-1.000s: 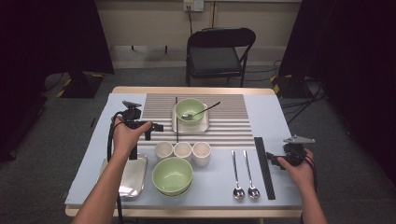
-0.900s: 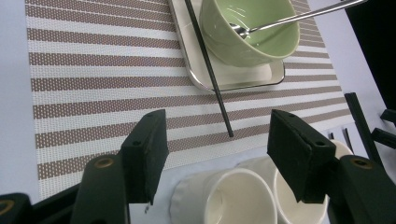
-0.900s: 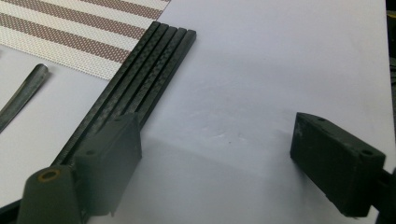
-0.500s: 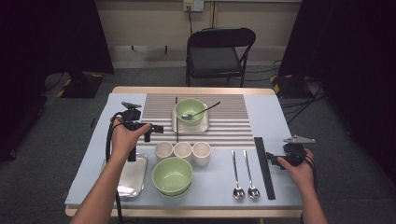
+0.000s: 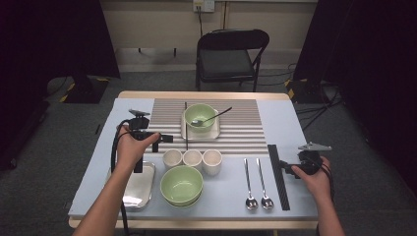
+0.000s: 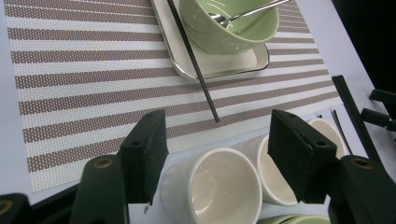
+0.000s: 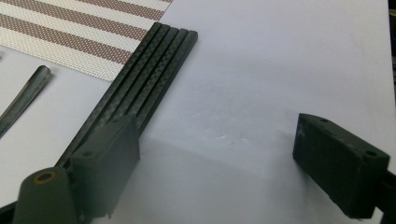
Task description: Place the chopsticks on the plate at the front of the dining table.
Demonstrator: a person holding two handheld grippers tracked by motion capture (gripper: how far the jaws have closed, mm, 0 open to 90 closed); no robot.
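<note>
A bench [image 5: 295,128] with a pale blue top, seen from above, is set with tableware. The left gripper [image 5: 164,139] hovers just left of a row of 3 white cups, its fingers spread apart and grasping nothing. In the left gripper view the nearest white cup [image 6: 219,189] stands upright between the 2 black fingers [image 6: 147,151] without touching either (its neighbour peeks out behind the other finger). Beyond the cups lies a striped placemat [image 5: 246,130] carrying a small tray with a green bowl [image 5: 200,116] and a spoon resting in it; 1 dark chopstick [image 5: 186,125] lies along the tray's left edge. In front of the cups sit a second green bowl [image 5: 182,184] and a metal tray [image 5: 140,189]. The right gripper [image 5: 295,164] rests low at the bench's right side, fingers released and wide apart, just beside a flat bundle of black chopsticks [image 7: 149,70]. 2 metal spoons [image 5: 258,184] lie left of that bundle.
</note>
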